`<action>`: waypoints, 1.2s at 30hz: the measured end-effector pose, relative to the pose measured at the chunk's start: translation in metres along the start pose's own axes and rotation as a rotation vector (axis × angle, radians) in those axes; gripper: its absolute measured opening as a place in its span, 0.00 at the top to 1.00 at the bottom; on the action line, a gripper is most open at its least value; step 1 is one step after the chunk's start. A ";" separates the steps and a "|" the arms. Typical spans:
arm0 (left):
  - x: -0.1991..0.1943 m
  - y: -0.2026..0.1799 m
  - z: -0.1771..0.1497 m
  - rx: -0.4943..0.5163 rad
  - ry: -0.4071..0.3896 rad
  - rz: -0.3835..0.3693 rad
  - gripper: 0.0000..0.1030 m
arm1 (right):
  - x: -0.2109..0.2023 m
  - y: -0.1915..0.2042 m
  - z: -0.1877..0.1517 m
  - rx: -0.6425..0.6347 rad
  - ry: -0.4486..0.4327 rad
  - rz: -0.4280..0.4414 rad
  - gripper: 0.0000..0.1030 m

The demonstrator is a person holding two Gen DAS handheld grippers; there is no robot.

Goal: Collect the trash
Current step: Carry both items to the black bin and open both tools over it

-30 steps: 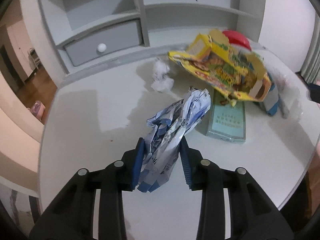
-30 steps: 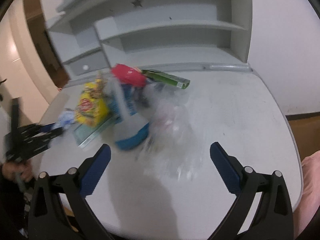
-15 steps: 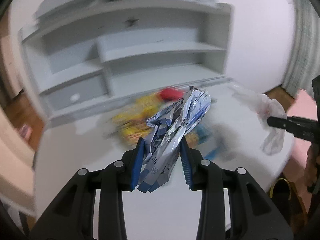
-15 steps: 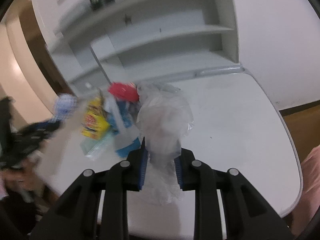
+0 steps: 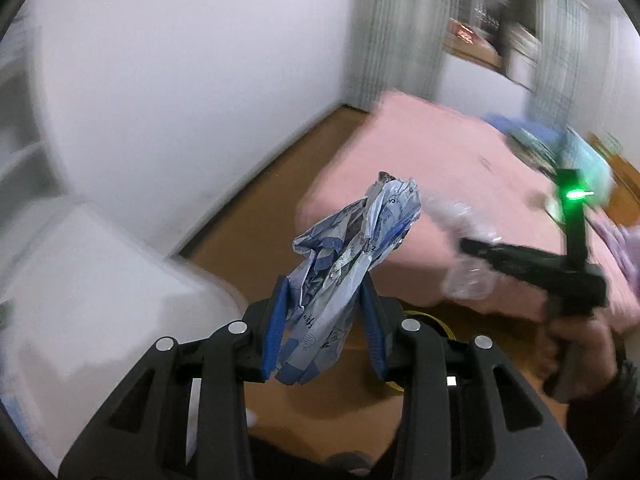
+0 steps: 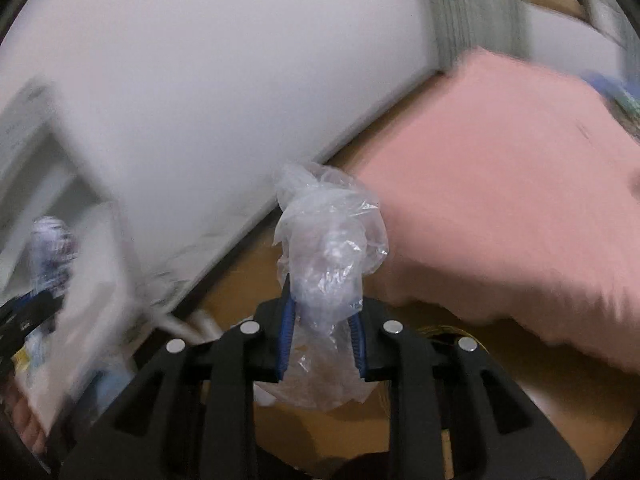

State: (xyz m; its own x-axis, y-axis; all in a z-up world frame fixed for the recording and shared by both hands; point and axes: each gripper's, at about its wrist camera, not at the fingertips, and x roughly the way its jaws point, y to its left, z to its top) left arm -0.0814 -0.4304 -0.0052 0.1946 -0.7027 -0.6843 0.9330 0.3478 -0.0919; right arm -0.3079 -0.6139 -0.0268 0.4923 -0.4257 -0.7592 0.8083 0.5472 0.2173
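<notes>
Now that the right gripper point(image 6: 322, 336) has just closed on the plastic bag point(image 6: 328, 256) and the left gripper point(image 5: 326, 330) clamps the crumpled wrapper point(image 5: 348, 256), both have swung from table toward floor, likely for dumping.

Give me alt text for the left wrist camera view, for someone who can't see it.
The left claw is shut on a crumpled blue-and-white wrapper, held above a wooden floor. To the right, the right claw grips a clear plastic bag in front of a pink bed; the background is motion-blurred.
</notes>
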 end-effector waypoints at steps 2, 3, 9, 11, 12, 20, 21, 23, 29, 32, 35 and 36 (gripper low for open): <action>0.057 -0.040 -0.004 0.047 0.056 -0.074 0.66 | 0.029 -0.051 -0.019 0.103 0.073 -0.022 0.76; 0.084 -0.051 -0.010 0.060 0.094 -0.088 0.66 | 0.048 -0.079 -0.035 0.159 0.122 -0.038 0.76; 0.233 -0.097 -0.067 0.100 0.307 -0.139 0.66 | 0.123 -0.177 -0.108 0.398 0.316 -0.025 0.76; 0.265 -0.102 -0.083 0.082 0.361 -0.135 0.66 | 0.133 -0.192 -0.131 0.422 0.347 -0.035 0.76; 0.280 -0.103 -0.091 0.075 0.380 -0.139 0.66 | 0.140 -0.195 -0.135 0.421 0.357 -0.038 0.76; 0.336 -0.116 -0.127 0.072 0.455 -0.112 0.66 | 0.177 -0.229 -0.157 0.449 0.395 0.011 0.76; 0.343 -0.117 -0.128 0.082 0.446 -0.105 0.66 | 0.175 -0.231 -0.161 0.445 0.393 0.013 0.76; 0.349 -0.124 -0.133 0.092 0.436 -0.099 0.66 | 0.183 -0.224 -0.158 0.434 0.388 0.015 0.76; 0.357 -0.140 -0.139 0.101 0.446 -0.107 0.66 | 0.192 -0.224 -0.159 0.421 0.346 0.057 0.34; 0.362 -0.143 -0.141 0.091 0.465 -0.109 0.66 | 0.187 -0.226 -0.158 0.424 0.306 0.065 0.17; 0.369 -0.144 -0.142 0.083 0.478 -0.106 0.66 | 0.184 -0.236 -0.161 0.470 0.278 0.060 0.17; 0.370 -0.144 -0.142 0.078 0.482 -0.108 0.66 | 0.183 -0.240 -0.161 0.491 0.273 0.064 0.17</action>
State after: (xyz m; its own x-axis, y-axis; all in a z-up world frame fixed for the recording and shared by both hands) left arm -0.1863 -0.6528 -0.3478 -0.0493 -0.3588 -0.9321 0.9634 0.2290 -0.1391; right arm -0.4638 -0.7069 -0.3171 0.4965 -0.1649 -0.8522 0.8672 0.1384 0.4784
